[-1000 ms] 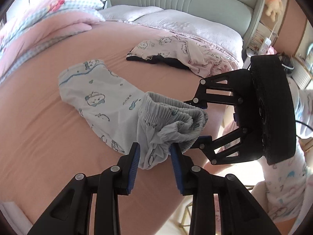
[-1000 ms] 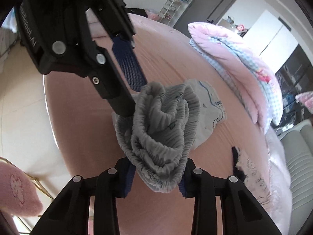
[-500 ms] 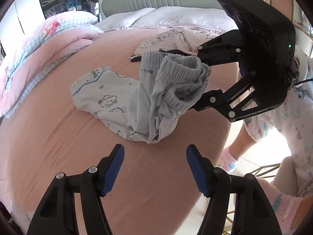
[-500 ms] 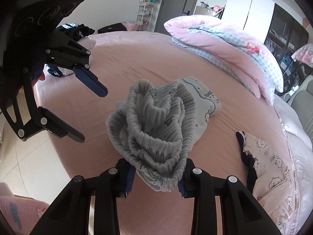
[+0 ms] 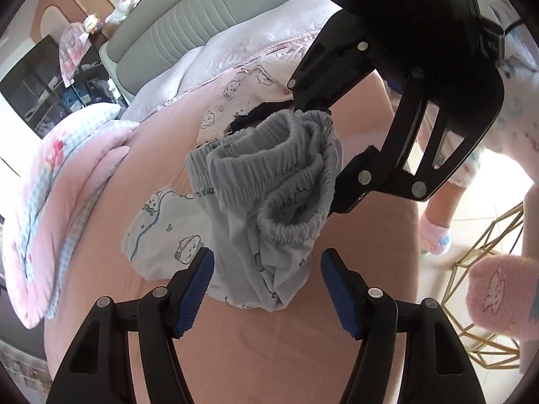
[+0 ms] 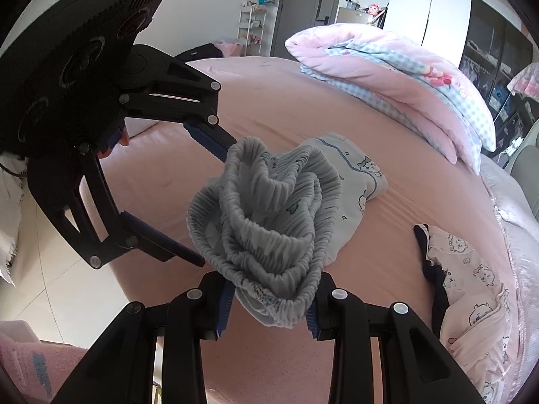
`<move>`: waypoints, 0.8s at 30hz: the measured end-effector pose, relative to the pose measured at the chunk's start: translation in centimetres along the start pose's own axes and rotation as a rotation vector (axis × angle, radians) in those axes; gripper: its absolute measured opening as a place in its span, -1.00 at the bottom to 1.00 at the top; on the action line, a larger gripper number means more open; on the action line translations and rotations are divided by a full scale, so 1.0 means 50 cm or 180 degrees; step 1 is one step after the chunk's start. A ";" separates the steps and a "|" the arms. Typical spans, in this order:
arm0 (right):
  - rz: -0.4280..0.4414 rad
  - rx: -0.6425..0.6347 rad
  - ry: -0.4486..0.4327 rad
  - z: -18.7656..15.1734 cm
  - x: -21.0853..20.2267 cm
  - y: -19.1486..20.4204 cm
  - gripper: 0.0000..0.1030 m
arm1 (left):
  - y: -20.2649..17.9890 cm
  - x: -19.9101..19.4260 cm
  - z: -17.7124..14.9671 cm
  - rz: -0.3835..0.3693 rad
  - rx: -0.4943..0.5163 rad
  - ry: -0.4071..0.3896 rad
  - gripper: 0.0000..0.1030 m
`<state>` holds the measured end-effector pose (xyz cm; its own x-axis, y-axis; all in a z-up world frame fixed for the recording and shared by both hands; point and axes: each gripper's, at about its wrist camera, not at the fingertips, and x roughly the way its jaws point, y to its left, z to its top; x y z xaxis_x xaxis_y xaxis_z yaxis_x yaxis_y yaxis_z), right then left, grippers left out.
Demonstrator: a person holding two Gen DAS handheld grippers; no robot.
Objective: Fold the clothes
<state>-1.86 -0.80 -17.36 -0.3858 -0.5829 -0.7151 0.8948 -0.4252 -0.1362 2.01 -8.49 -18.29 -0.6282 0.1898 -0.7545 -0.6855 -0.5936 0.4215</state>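
Observation:
Pale blue printed pajama pants [image 5: 256,202] with a bunched grey elastic waistband [image 6: 266,222] hang above the pink bed [image 5: 269,353]. My right gripper [image 6: 267,309] is shut on the waistband and holds it up; it also shows in the left wrist view [image 5: 323,158]. The pant legs [image 6: 357,175] trail down onto the bed. My left gripper [image 5: 266,286] is open and empty, its blue pads [image 5: 195,286] either side of the hanging cloth's lower part without touching it. It shows in the right wrist view [image 6: 205,195] just left of the waistband.
A pink printed garment over a dark one [image 6: 465,286] lies on the bed nearby. A folded pink and blue checked quilt [image 6: 397,77] lies along the far side. The bed edge, floor and a gold wire stand [image 5: 488,289] are at the right.
My left gripper has let go of the pants, opened wide, and come back close beside the hanging cloth. My right gripper has lifted the waistband higher.

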 end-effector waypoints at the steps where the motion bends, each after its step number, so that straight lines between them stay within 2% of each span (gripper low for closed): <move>1: 0.0021 0.0019 -0.0002 -0.001 0.000 -0.002 -0.35 | 0.009 0.005 -0.002 -0.0025 -0.0047 0.0007 0.24; 2: 0.0042 0.0039 -0.0005 -0.001 0.000 -0.005 -0.35 | 0.018 0.011 -0.004 -0.0050 -0.0094 0.0014 0.24; 8: 0.0104 0.0029 -0.0018 0.005 0.004 -0.014 -0.35 | 0.083 0.045 -0.022 -0.0539 -0.0705 0.0026 0.23; 11: 0.0147 0.0063 -0.0051 0.016 0.009 -0.027 -0.35 | 0.111 0.057 -0.031 -0.0646 -0.1050 0.0033 0.17; 12: 0.0170 0.0092 -0.0061 0.021 0.011 -0.033 -0.35 | 0.123 0.062 -0.033 -0.0694 -0.1207 0.0053 0.13; 13: 0.0193 0.0122 -0.0071 0.025 0.012 -0.039 -0.35 | 0.135 0.065 -0.036 -0.0761 -0.1356 0.0051 -0.08; 14: 0.0216 0.0152 -0.0080 0.029 0.014 -0.045 -0.35 | 0.144 0.066 -0.039 -0.0800 -0.1467 0.0032 -0.21; 15: 0.0221 0.0186 -0.0095 0.030 0.015 -0.049 -0.35 | 0.152 0.067 -0.041 -0.0825 -0.1566 0.0011 -0.22; 20: 0.0308 0.0361 -0.0205 0.039 0.020 -0.072 -0.35 | 0.157 0.063 -0.042 -0.0682 -0.1744 -0.0044 -0.43; 22: 0.0308 0.0408 -0.0233 0.046 0.024 -0.081 -0.35 | 0.163 0.066 -0.044 -0.0587 -0.1901 -0.0058 -0.43; 24: 0.0316 0.0476 -0.0275 0.055 0.027 -0.091 -0.35 | 0.174 0.068 -0.048 -0.0591 -0.2122 -0.0095 -0.44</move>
<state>-7.07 -1.57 -15.83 -0.3209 -0.6816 -0.6576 0.8885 -0.4571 0.0401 -5.22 -14.89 -18.36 -0.5389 0.3505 -0.7660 -0.4163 -0.9013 -0.1195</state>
